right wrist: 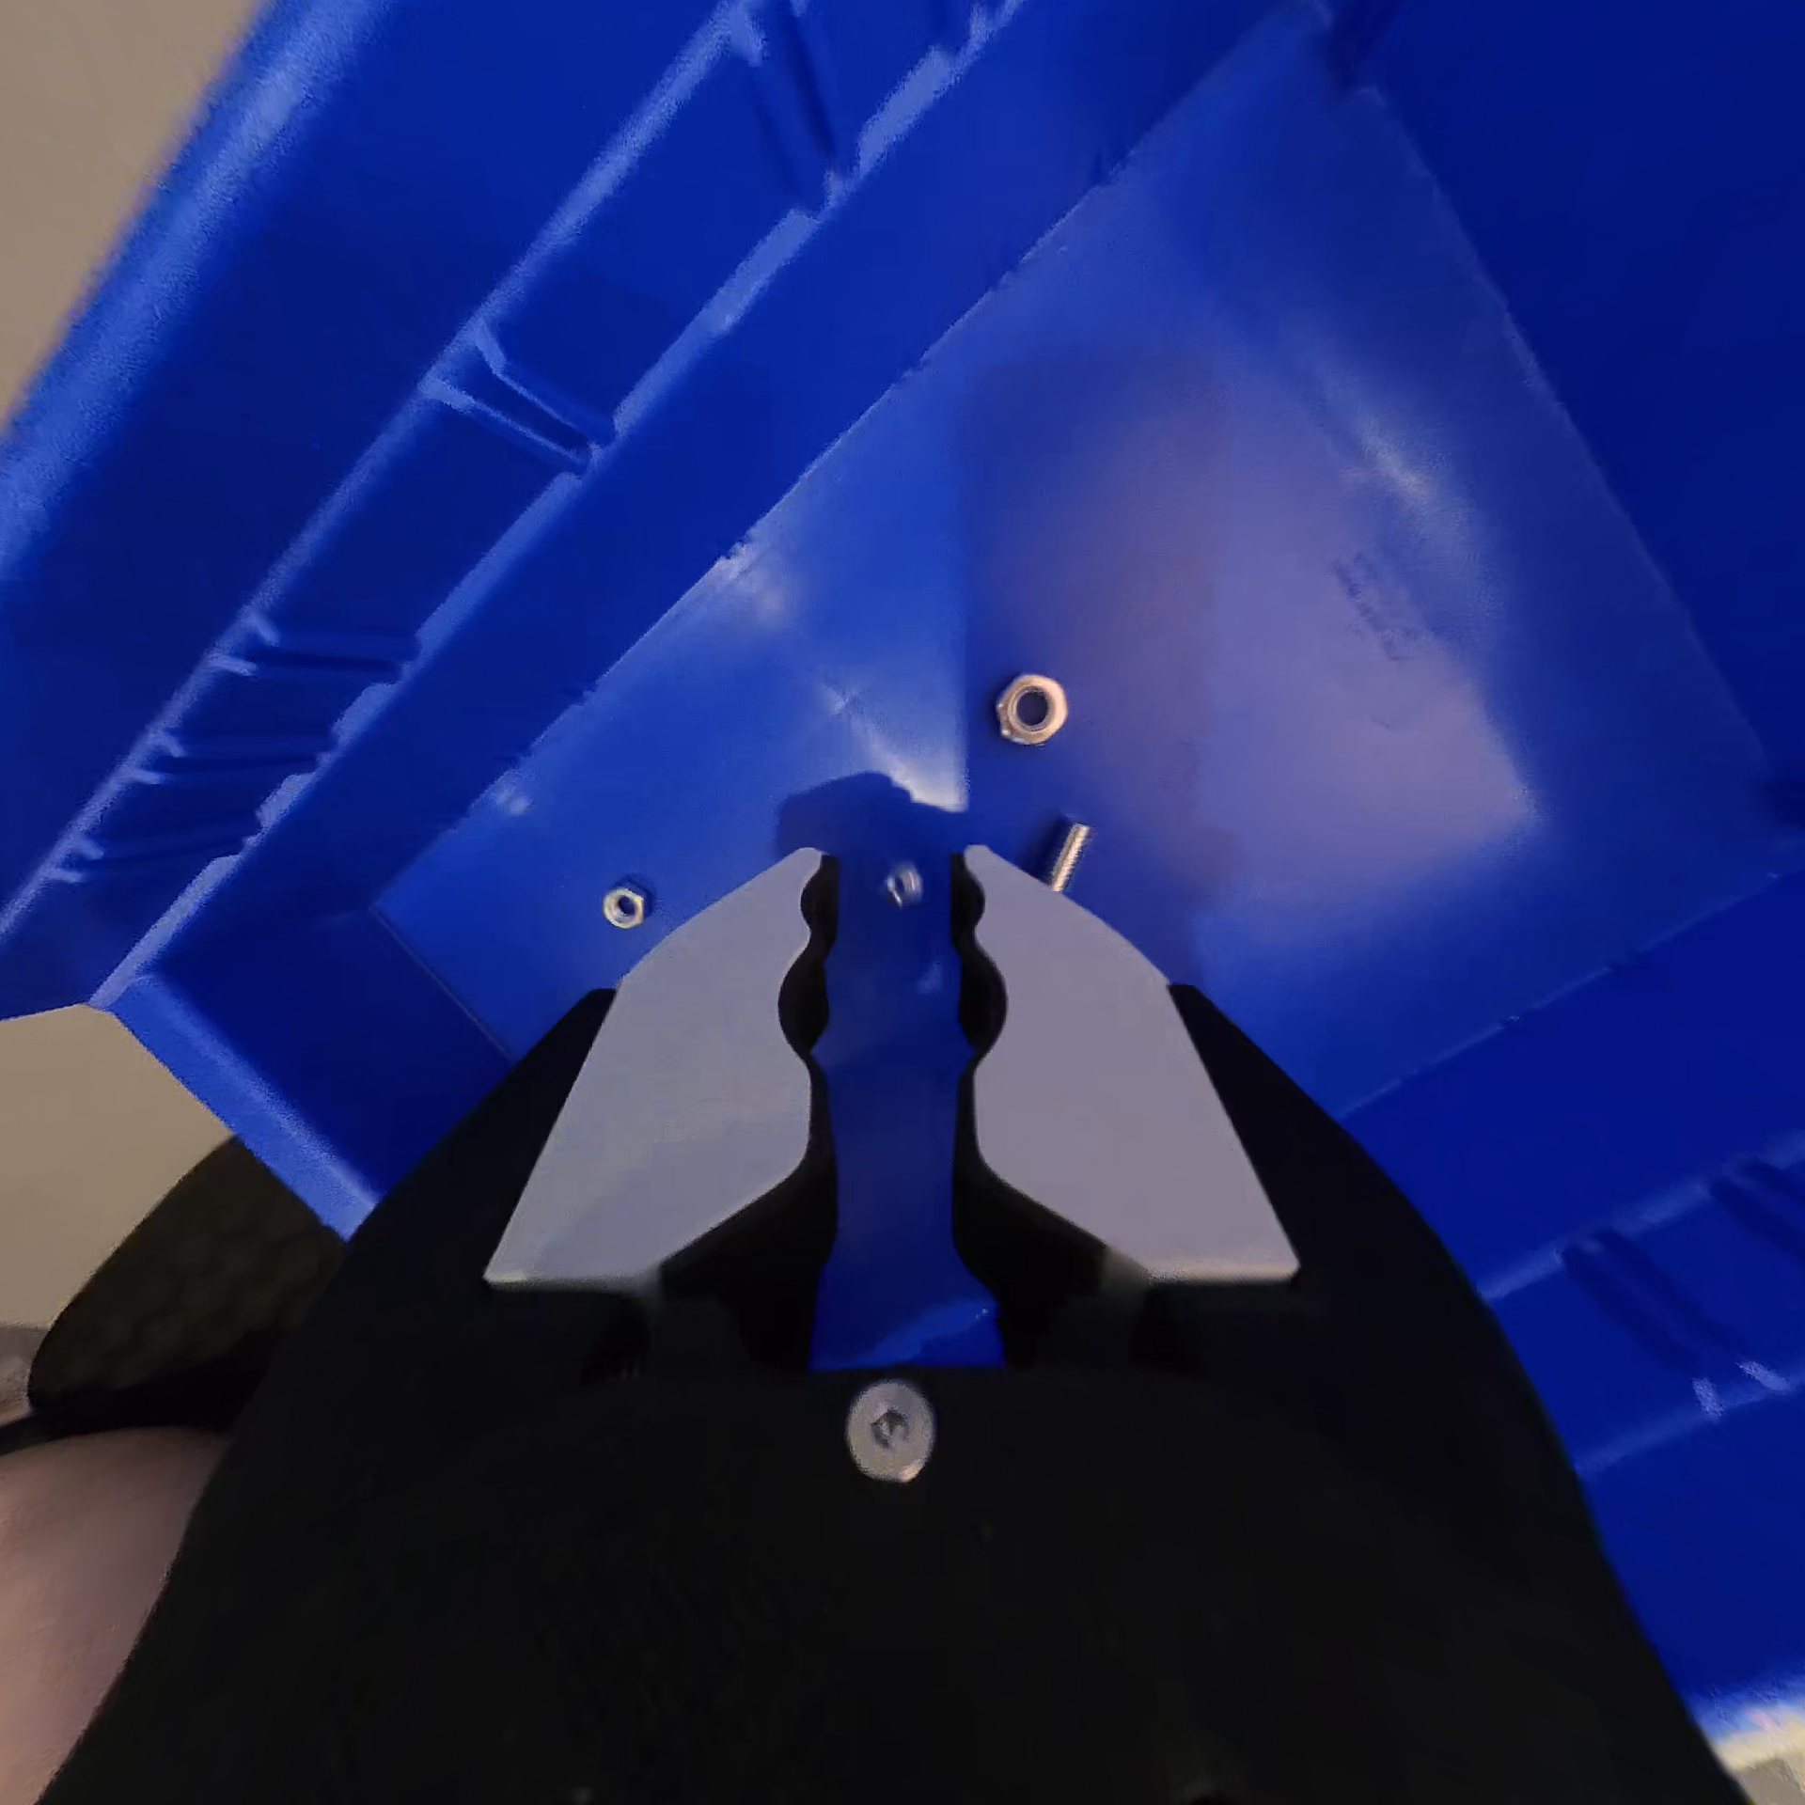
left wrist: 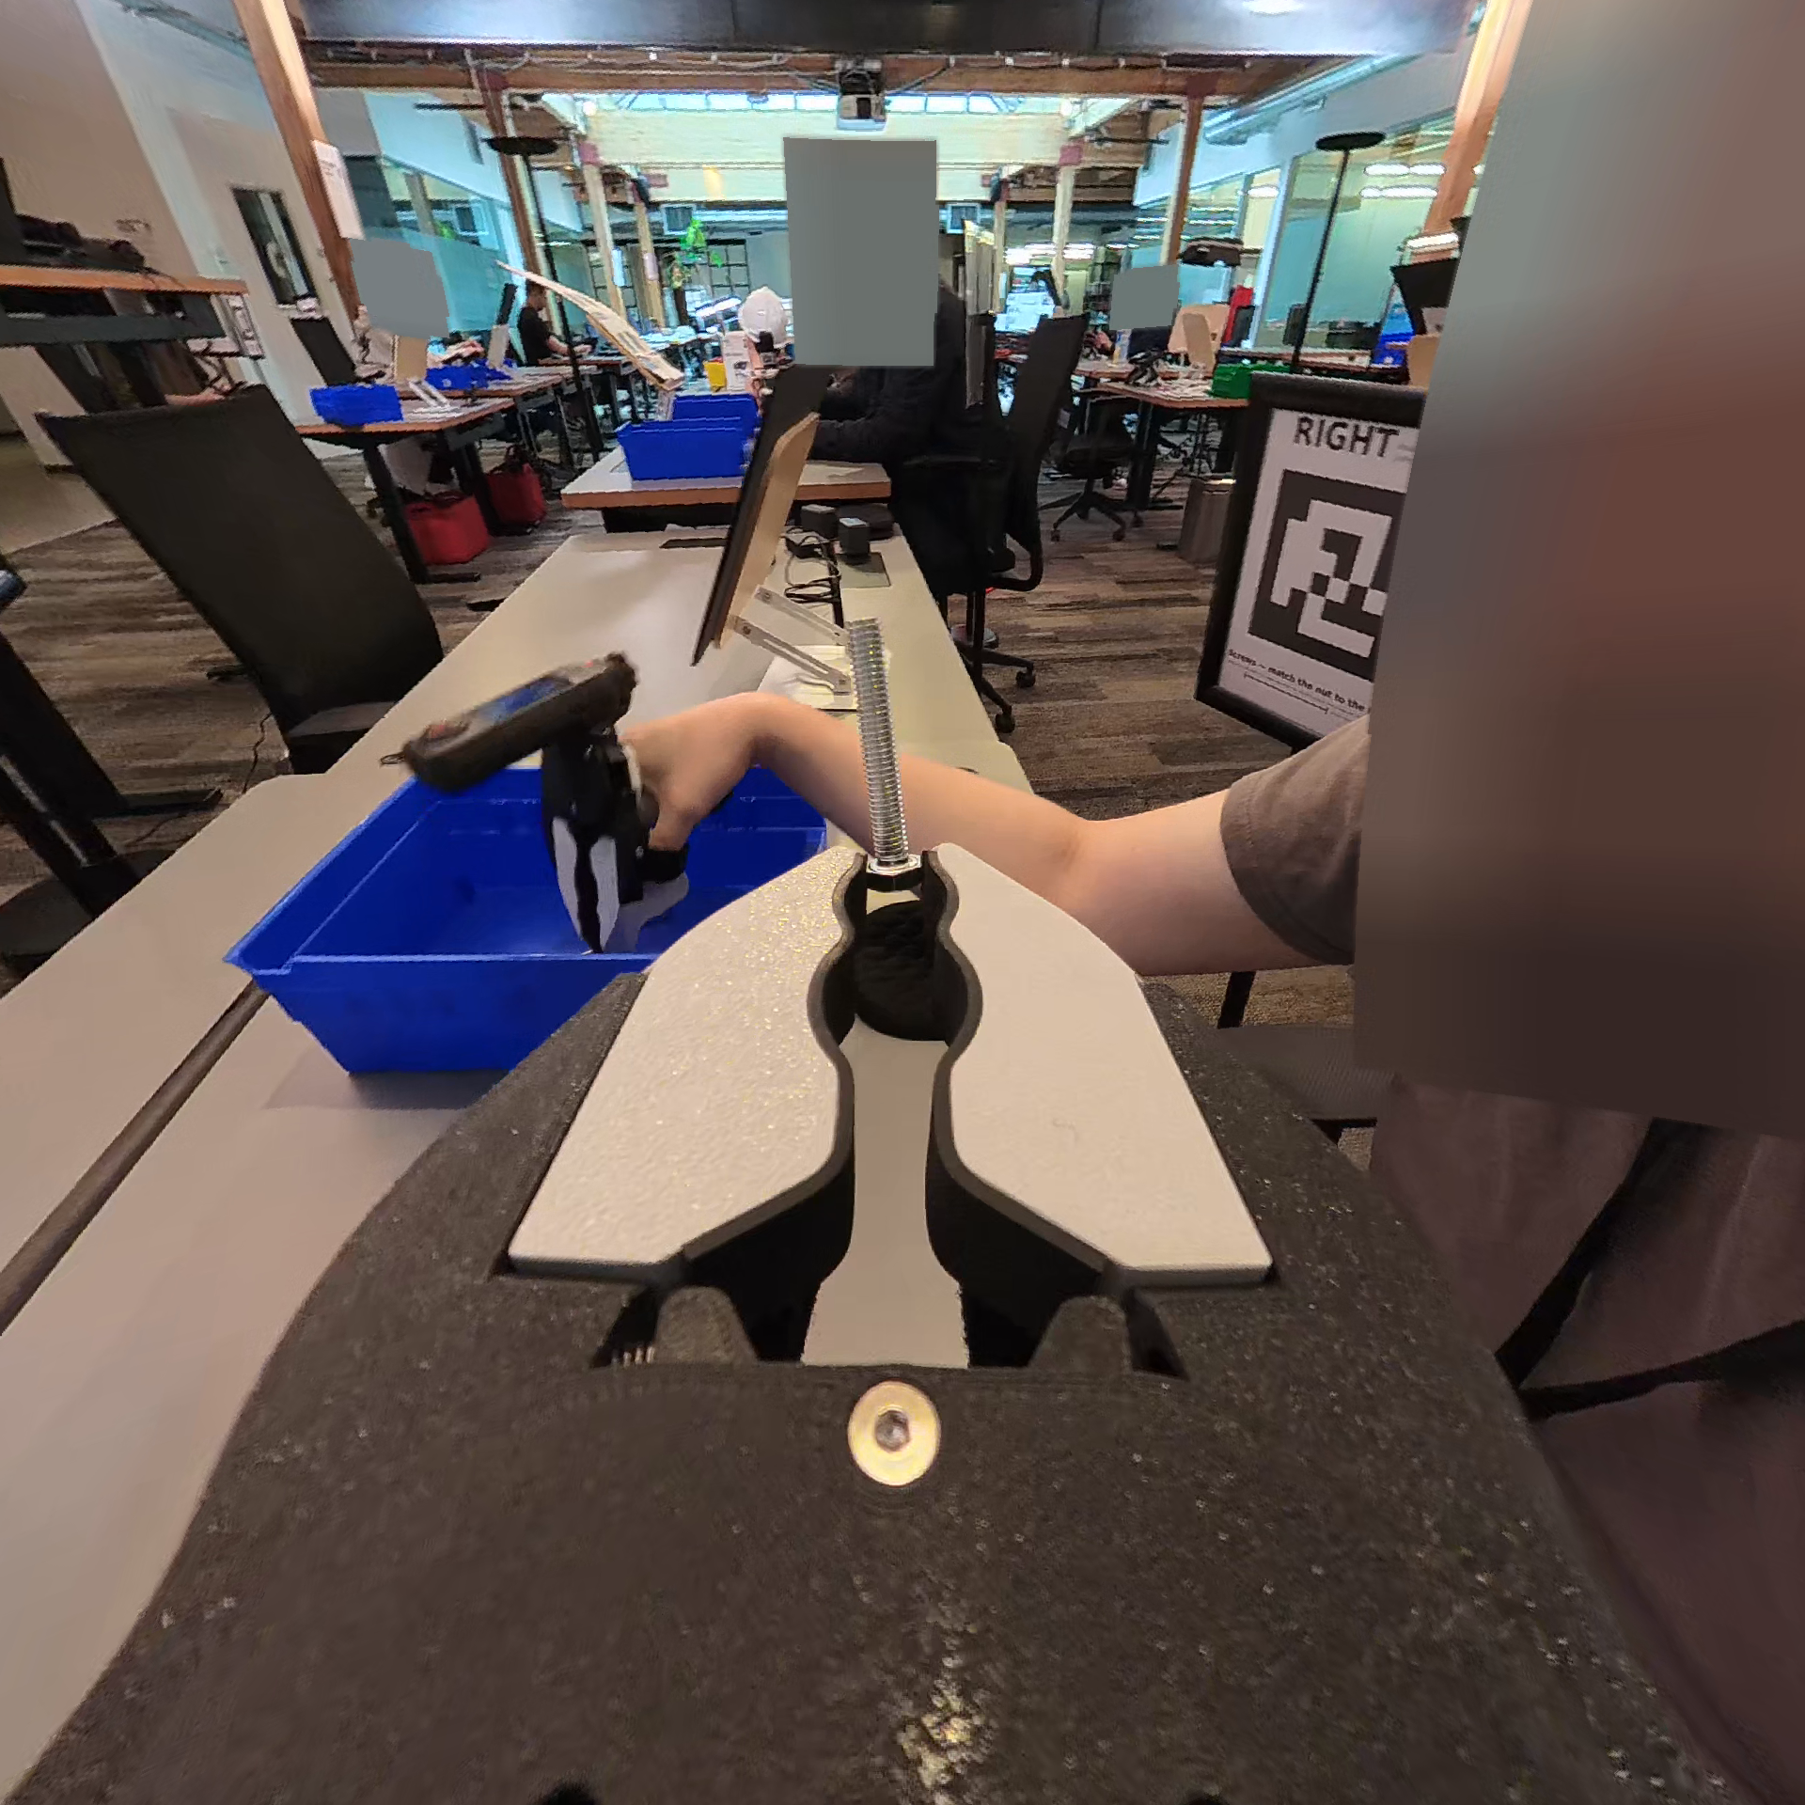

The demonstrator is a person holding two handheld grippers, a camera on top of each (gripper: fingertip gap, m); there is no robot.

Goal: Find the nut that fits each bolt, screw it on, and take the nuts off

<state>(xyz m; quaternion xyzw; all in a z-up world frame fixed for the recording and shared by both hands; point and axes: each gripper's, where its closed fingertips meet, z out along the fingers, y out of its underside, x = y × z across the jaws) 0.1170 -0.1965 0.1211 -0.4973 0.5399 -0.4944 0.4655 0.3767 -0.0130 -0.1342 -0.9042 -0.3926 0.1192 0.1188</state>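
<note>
My left gripper (left wrist: 891, 864) is shut on the head of a long silver bolt (left wrist: 877, 742), which stands upright above the table with its threaded shaft bare. My right gripper (right wrist: 894, 864) is open and points down into the blue bin (right wrist: 1270, 547). A small nut (right wrist: 903, 885) lies on the bin floor between its fingertips, untouched. A larger nut (right wrist: 1030, 709) lies just beyond, another small nut (right wrist: 622, 906) to the left, and a short bolt (right wrist: 1068, 856) to the right. The right gripper (left wrist: 596, 860) also shows in the left wrist view, reaching into the bin (left wrist: 410, 986).
The bin sits on a long grey table (left wrist: 127, 1035). A framed marker sign (left wrist: 1319, 557) stands to the right, and a tilted board on a stand (left wrist: 762, 547) farther back. A person's arm (left wrist: 1026, 850) crosses behind the bolt. Office chairs and desks fill the background. My hands' fingertips stand some 40 centimetres from each other.
</note>
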